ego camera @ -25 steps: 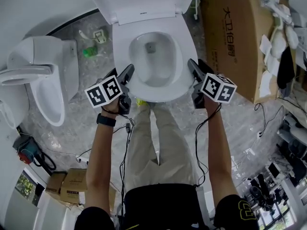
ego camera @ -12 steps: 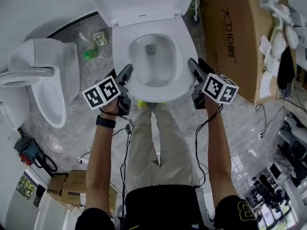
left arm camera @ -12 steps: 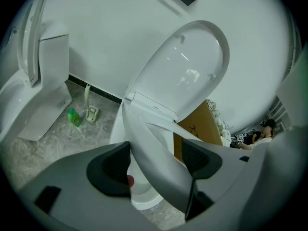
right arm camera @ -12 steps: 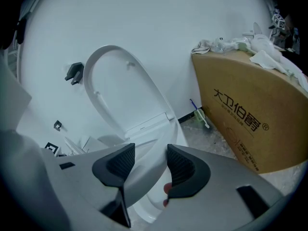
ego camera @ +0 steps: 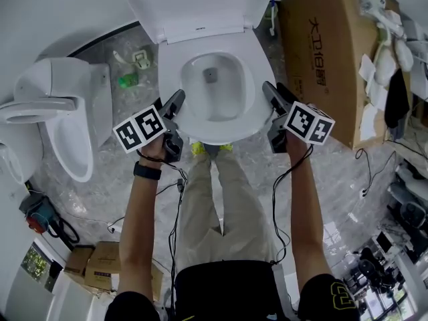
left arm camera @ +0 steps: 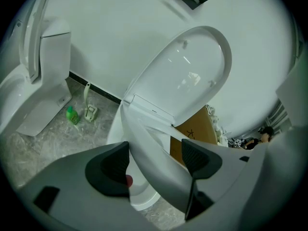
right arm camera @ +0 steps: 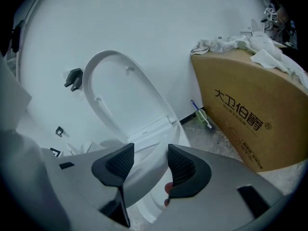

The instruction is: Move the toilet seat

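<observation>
Holding the left gripper (ego camera: 178, 100) clamped on the toilet seat (ego camera: 221, 127) looks wise while the right gripper (ego camera: 269, 91), jaws just opening, sits loose around the seat's opposite rim.

A: Head view: lid (ego camera: 200, 2) top cut by the frame edge, second toilet (ego camera: 63, 112) clipped at left.
B: Left gripper (ego camera: 177, 102) on the toilet seat (left arm camera: 150, 156)?
A: Seat rim sits between its jaws; pad contact can't be told. Red spot (left arm camera: 128, 180) behind one pad, mostly hidden, unidentifiable.
B: Floor clutter?
A: White item (ego camera: 141, 60) beside the green bottle (ego camera: 126, 80) too small to name. Box (ego camera: 321, 52) runs off the top.
</observation>
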Motion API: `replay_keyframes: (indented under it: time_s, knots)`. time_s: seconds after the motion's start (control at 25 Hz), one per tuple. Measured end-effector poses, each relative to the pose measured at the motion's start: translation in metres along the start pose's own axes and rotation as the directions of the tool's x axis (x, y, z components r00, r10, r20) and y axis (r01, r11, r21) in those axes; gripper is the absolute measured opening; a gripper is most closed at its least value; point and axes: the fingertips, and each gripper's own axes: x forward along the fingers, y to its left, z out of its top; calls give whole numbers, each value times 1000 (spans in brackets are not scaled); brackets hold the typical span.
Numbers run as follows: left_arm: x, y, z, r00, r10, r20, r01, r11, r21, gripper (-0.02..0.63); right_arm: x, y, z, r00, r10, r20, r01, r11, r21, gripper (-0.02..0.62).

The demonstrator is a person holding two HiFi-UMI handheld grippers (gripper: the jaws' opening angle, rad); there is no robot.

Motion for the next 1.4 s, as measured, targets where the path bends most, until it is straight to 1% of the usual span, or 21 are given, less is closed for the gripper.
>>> replay_keyframes:
  time_s: [0.24,0.48,0.68,0.84,0.92,1.12,1.4]
  knots:
    - [-2,-3,8,1000,-18,20,19,999,-35,348,0,4,7,1000,3,13,-4,1000,10,244]
    - [-3,-5,14,999,-32,42,34,998,-62,354,1,9,17,999,9,31,-8,1000,-22,242]
    - [-2,-10,22,999,-32,32,34,997,-69,356,0,12,27,998,8,66,-8,1000,0,238]
    - [-4,-12,29,998,-38,43,42,994,-97,362,2,21,39,996,21,84,-17,999,-43,227]
    - [-3,-14,32,998,-46,51,52,993,-107,368,2,25,44,996,26,85,-21,998,-61,202]
    - [-3,-17,38,997,-57,53,63,992,-111,376,2,24,45,996,22,88,-20,999,-26,198]
    - [-3,-18,45,995,-63,71,73,987,-144,379,3,27,52,995,25,101,-22,999,-27,199]
